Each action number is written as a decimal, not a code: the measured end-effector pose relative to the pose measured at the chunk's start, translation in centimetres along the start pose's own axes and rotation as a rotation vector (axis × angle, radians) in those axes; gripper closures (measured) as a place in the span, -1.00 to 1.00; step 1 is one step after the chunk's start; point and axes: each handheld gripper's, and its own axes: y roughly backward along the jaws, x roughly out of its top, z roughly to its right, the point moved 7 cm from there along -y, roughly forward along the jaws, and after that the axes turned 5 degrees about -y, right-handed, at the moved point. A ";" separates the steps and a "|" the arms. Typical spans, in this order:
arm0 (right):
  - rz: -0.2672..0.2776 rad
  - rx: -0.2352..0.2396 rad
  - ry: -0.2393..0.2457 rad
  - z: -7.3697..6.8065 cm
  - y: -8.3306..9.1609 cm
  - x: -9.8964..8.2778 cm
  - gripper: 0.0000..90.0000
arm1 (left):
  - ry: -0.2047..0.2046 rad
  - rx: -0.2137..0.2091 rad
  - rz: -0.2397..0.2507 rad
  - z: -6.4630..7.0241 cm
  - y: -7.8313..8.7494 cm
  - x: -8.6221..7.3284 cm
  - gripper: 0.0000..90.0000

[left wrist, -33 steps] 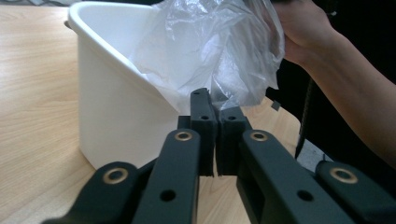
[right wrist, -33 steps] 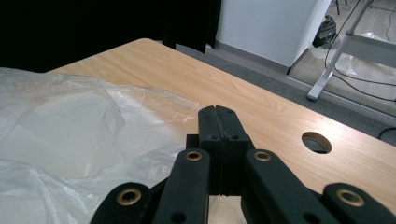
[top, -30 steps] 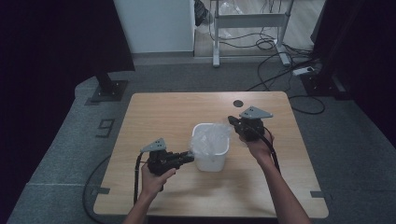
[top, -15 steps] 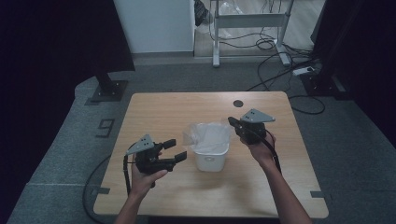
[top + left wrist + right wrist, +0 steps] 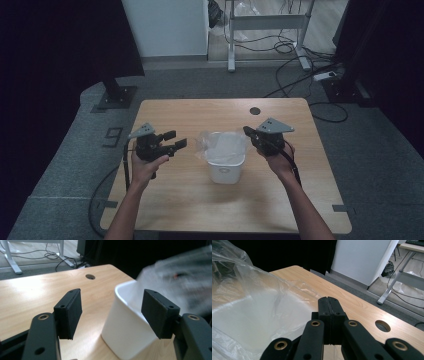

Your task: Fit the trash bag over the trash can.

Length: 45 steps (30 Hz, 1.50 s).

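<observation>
looking down from the high view, we see a small white bin (image 5: pixel 226 167) standing upright near the middle of the wooden worktop (image 5: pixel 200 200), with a clear plastic bag (image 5: pixel 220 145) set inside it and its loose edges puffing up above the rim. our left gripper (image 5: pixel 176 141) hangs over the worktop to the left of the bin, apart from it, pointing toward it. its jaws have just been closing a little but stand well apart, and nothing lies between them. in the left gripper view, the two black pads (image 5: pixel 72 311) frame the white wall of the bin (image 5: pixel 130 330) ahead, and the bag (image 5: pixel 180 277) shows as a blurred grey haze above the rim.

our right gripper (image 5: pixel 248 132) sits at the right side of the bin, its tip just at the bag's upper right edge. in the right gripper view its jaws are pressed together, pad against pad (image 5: pixel 328 312). the crinkled film of the bag (image 5: pixel 249 310) spreads out to the left of the tip and right beside it, but we cannot tell whether any of the film is pinched between the pads.

a round cable hole (image 5: pixel 255 110) sits in the worktop beyond the bin, near the far edge. a cable (image 5: pixel 125 170) trails from our left gripper down past the left forearm and off the near edge.
</observation>
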 end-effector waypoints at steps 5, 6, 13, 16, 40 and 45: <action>0.001 0.000 0.002 -0.1 0.0 0.0 0.96 | -0.017 -0.016 0.002 -0.8 -1.6 2.7 -0.26; 0.002 0.000 0.004 -0.1 0.0 0.0 0.96 | -0.013 -0.035 0.007 -0.8 -2.0 3.3 -0.26; 0.000 0.004 0.013 -0.3 -0.1 0.0 0.95 | -0.033 -0.109 0.001 0.6 -4.1 5.3 -0.26; 0.002 0.004 0.014 -0.3 -0.1 0.0 0.93 | -0.045 -0.162 -0.014 1.8 -4.8 6.0 -0.26; 0.017 0.011 0.030 -1.2 -0.1 0.5 0.93 | -0.201 -0.177 -0.197 6.4 -8.3 4.5 -0.28; 0.016 0.013 0.032 -1.3 -0.2 0.5 0.93 | -0.241 -0.125 -0.229 6.6 -9.1 3.6 -0.15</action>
